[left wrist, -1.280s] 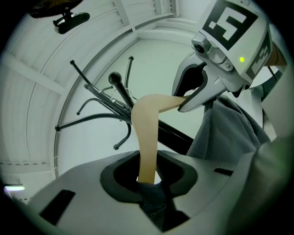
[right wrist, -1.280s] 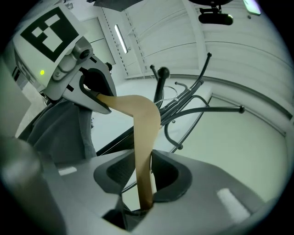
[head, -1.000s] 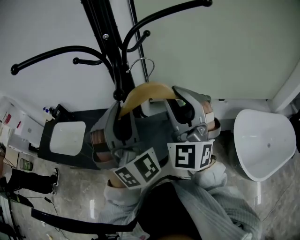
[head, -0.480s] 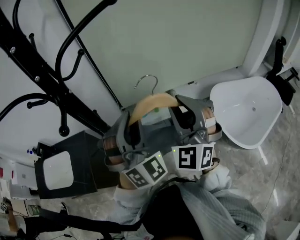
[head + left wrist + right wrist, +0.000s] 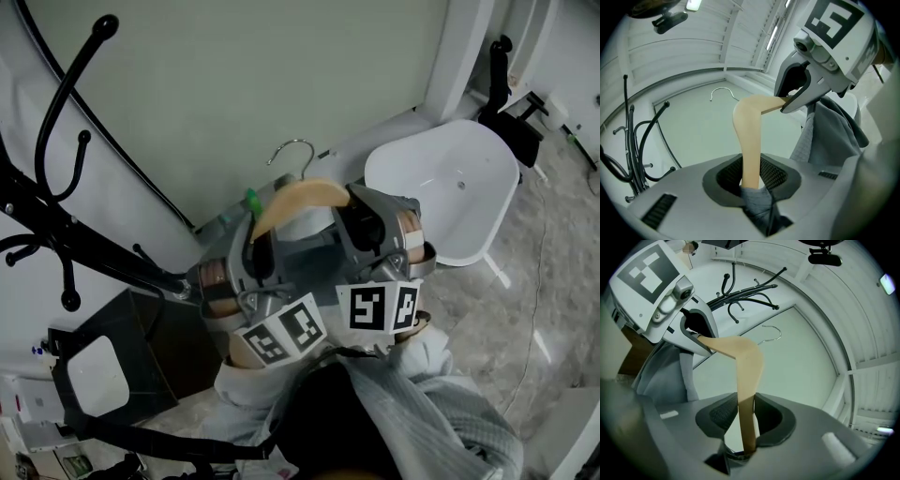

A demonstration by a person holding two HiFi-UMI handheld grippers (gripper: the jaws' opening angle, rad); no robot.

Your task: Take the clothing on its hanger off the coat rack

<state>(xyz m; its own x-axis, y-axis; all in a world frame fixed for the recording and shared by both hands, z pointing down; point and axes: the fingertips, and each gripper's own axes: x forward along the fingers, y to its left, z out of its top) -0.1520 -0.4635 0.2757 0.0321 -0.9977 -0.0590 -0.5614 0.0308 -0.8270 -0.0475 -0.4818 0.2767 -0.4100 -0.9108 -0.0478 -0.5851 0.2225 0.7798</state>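
Note:
A pale wooden hanger (image 5: 295, 197) with a metal hook (image 5: 296, 150) is held level between both grippers, its hook free in the air. My left gripper (image 5: 258, 258) is shut on the hanger's left arm (image 5: 750, 140), with grey cloth bunched at the pads. My right gripper (image 5: 370, 230) is shut on the right arm (image 5: 747, 376). Grey clothing (image 5: 829, 131) hangs from the hanger below the grippers (image 5: 665, 366). The black coat rack (image 5: 66, 234) stands off to the left, apart from the hook (image 5: 745, 291).
A white moulded chair (image 5: 450, 187) stands at the right by the wall. A black box with a white top (image 5: 94, 375) sits low at the left under the rack. A pale green wall is close ahead. Grey sleeves fill the bottom of the head view.
Both grippers have carried the hanger rightward, away from the rack. The hook, earlier right by the rack's arms, now hangs free before the wall. The white chair has come closer.

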